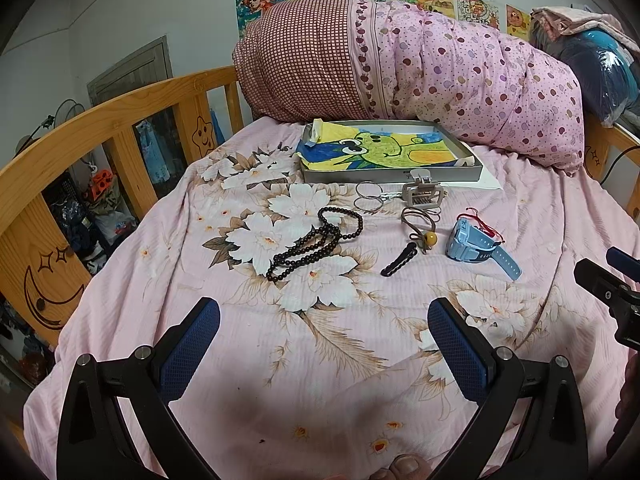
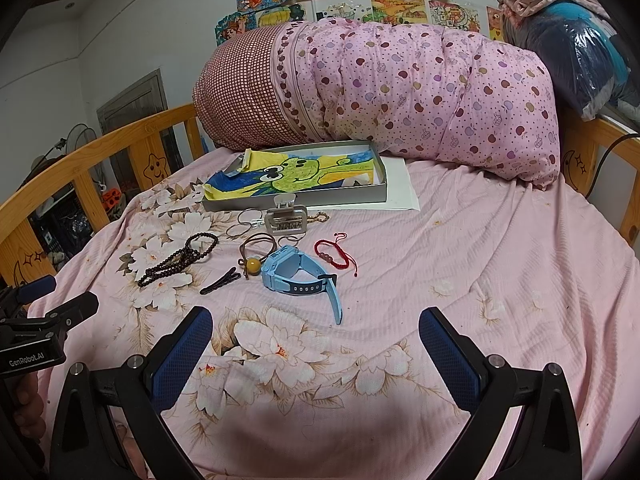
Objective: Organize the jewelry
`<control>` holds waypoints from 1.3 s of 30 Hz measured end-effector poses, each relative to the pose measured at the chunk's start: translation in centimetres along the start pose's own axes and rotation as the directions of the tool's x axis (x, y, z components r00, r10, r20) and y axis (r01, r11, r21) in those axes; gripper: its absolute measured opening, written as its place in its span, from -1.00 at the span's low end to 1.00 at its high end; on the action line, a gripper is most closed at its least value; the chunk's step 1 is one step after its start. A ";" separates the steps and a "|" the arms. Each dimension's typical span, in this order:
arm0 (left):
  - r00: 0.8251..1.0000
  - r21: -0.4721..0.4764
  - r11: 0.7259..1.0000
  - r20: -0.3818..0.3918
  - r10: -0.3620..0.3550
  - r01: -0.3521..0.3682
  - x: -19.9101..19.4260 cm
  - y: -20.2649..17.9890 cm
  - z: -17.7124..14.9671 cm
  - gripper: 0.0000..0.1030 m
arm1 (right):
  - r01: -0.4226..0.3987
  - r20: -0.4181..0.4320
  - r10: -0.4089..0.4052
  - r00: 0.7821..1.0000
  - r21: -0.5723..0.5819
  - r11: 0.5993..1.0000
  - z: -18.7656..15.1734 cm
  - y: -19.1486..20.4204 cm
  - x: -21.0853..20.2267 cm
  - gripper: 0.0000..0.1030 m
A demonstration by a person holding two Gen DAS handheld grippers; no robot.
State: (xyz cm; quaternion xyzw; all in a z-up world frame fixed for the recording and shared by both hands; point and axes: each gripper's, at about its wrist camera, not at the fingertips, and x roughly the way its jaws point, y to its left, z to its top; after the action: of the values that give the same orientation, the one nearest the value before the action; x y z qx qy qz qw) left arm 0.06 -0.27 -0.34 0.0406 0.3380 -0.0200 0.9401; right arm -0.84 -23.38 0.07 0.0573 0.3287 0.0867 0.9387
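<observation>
Jewelry lies on the pink floral bedsheet in front of a grey tray [image 1: 474, 168] [image 2: 381, 194] lined with a frog drawing. There is a dark bead necklace [image 1: 316, 246] [image 2: 176, 260], thin metal bangles [image 1: 370, 196] [image 2: 242, 220], a tan clip [image 1: 424, 194] [image 2: 286, 218], a brown cord with an amber bead [image 1: 428, 238] [image 2: 254, 265], a black hair clip [image 1: 399, 265] [image 2: 220, 282], a blue watch [image 1: 476, 246] [image 2: 298, 274] and a red string bracelet [image 2: 334, 254]. My left gripper [image 1: 324, 340] and right gripper [image 2: 316, 344] hover open and empty, nearer than the items.
A rolled pink quilt [image 1: 420, 68] [image 2: 380, 92] lies behind the tray. Wooden bed rails [image 1: 120, 120] [image 2: 100, 152] run along the left, with clutter beyond. A bagged bundle [image 2: 576, 60] sits at the back right. A toe [image 1: 404, 466] shows at the bottom edge.
</observation>
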 end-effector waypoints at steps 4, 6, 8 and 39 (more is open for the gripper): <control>1.000 0.000 1.000 0.000 0.000 0.000 0.0 0.0 0.0 0.98 | 0.000 0.000 0.000 1.000 0.000 1.000 0.0 0.0 0.0 1.00; 1.000 0.000 1.000 0.000 0.000 0.000 0.0 0.0 0.0 0.98 | 0.000 0.000 0.000 1.000 0.000 1.000 0.0 0.0 0.0 1.00; 1.000 0.001 1.000 0.000 0.001 -0.001 0.0 0.0 0.0 0.98 | 0.000 0.000 0.000 1.000 0.001 1.000 0.0 0.0 0.0 1.00; 0.993 0.032 0.999 -0.114 0.020 -0.017 4.3 4.4 3.9 0.98 | -0.031 -0.106 0.017 0.994 -0.132 0.991 2.7 0.1 3.7 1.00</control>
State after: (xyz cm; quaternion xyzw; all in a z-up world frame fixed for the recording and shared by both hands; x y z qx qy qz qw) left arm 6.13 3.76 0.24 0.0596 0.3907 -0.0143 0.9185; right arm 3.67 -22.64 -0.03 -0.0064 0.3703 0.1228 0.9207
